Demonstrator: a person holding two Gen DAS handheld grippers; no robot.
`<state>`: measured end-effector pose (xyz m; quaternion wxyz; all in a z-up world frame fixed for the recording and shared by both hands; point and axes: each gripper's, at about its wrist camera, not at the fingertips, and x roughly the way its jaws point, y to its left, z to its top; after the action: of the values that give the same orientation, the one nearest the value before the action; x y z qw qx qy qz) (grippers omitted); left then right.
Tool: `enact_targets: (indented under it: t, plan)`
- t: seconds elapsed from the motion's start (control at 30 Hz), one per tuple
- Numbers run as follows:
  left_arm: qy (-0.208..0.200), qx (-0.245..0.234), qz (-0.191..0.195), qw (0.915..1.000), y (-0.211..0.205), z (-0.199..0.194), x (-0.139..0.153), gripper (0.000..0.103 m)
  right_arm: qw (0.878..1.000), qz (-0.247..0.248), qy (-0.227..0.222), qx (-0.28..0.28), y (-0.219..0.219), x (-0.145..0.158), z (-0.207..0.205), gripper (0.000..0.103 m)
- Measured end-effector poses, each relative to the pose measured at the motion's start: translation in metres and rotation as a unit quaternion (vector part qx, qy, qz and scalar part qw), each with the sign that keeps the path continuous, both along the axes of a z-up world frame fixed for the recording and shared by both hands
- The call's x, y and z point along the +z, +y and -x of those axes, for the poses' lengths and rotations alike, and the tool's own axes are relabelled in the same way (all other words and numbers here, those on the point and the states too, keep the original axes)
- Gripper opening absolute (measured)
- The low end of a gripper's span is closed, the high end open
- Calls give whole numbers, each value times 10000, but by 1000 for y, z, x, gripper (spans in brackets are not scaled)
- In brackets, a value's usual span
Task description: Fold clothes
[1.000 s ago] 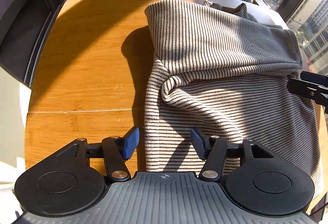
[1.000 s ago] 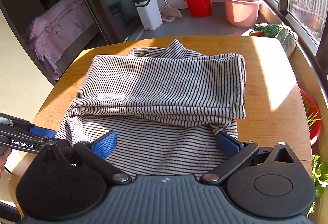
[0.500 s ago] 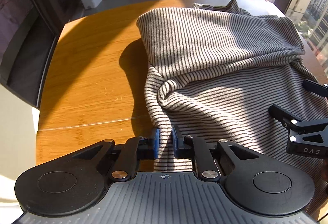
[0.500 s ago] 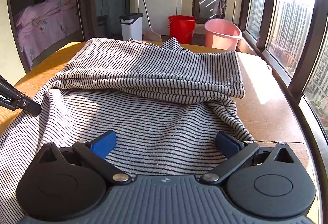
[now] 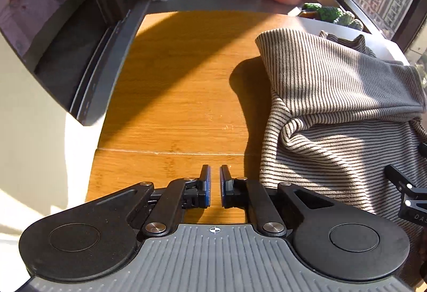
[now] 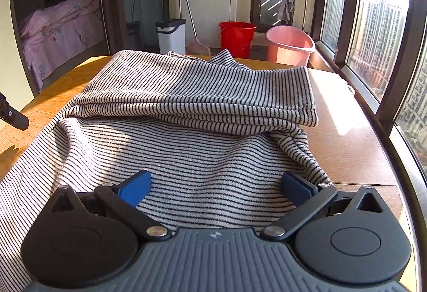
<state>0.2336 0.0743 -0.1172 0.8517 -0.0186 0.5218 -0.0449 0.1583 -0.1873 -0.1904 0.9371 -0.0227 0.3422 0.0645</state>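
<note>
A striped beige-and-black garment (image 5: 333,105) lies partly folded on the wooden table (image 5: 181,83); it also fills the right wrist view (image 6: 192,110). My left gripper (image 5: 215,186) is shut with a thin gap and nothing between its blue pads, over bare wood just left of the garment's near edge. My right gripper (image 6: 214,185) is open wide, its blue pads (image 6: 134,186) spread over the garment's near hem, holding nothing. Its tip shows at the right edge of the left wrist view (image 5: 405,190).
A red bucket (image 6: 236,37), a pink basin (image 6: 289,47) and a white bin (image 6: 170,35) stand on the floor beyond the table. Windows run along the right. A bed (image 6: 61,30) shows through the doorway at left. Potted plants (image 5: 333,14) sit by the table's far right.
My left gripper closed near the garment's edge, then shifted left off the cloth over bare wood, holding nothing. My right gripper stayed open and dropped lower toward the near hem.
</note>
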Motion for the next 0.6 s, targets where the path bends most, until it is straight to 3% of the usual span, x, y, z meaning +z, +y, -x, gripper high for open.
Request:
enact_targets:
  t: [0.13, 0.23, 0.37, 0.6]
  plan:
    - [74, -155, 951, 9953, -9, 6, 5, 31, 10000, 22, -6, -14, 1, -1, 1, 103]
    - [161, -296, 1366, 9901, -32, 8, -1, 42, 10000, 20, -5, -19, 1, -1, 2, 103]
    - [471, -350, 999, 9933, -56, 5, -22, 50, 10000, 13, -3, -24, 2, -1, 2, 103]
    - [442, -607, 620, 9952, -52, 3, -23, 52, 10000, 30, 42, 10, 1, 0, 0, 103]
